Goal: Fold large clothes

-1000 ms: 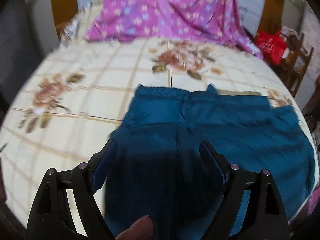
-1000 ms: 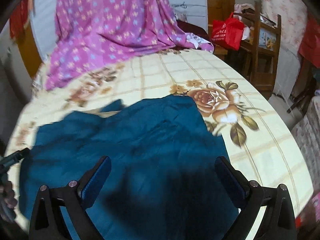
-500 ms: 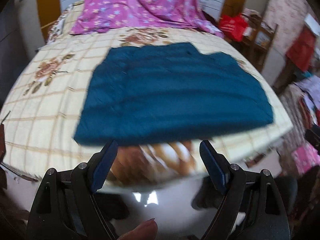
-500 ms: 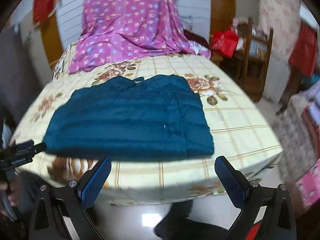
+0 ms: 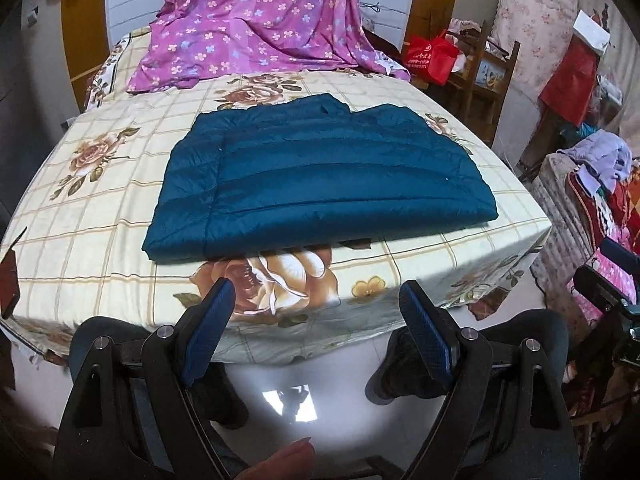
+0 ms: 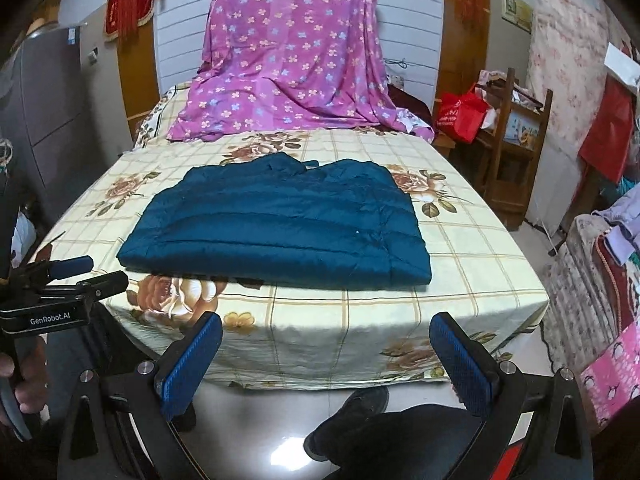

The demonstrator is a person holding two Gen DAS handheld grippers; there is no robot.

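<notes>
A teal jacket (image 5: 320, 176) lies folded into a flat rectangle on the bed (image 5: 100, 208), near its foot edge, with a purple sheet (image 5: 260, 20) draped well beyond it at the head. Both tools hang clear of the bed, over the floor: the left gripper (image 5: 316, 324) stands with jaws spread wide and nothing between them, and the right gripper (image 6: 326, 360) is likewise spread and empty. Neither touches the jacket. The fold looks close to done, or done, judging by the neat edges and the collar tucked at the jacket's far side. If another fold is wanted, it would pay to come in low at the jacket's two near corners, pinch all layers together so the slippery quilted shell does not slide apart, and carry both corners across evenly. A dark scrap shows under the jacket's near edge; what it is cannot be told.
</notes>
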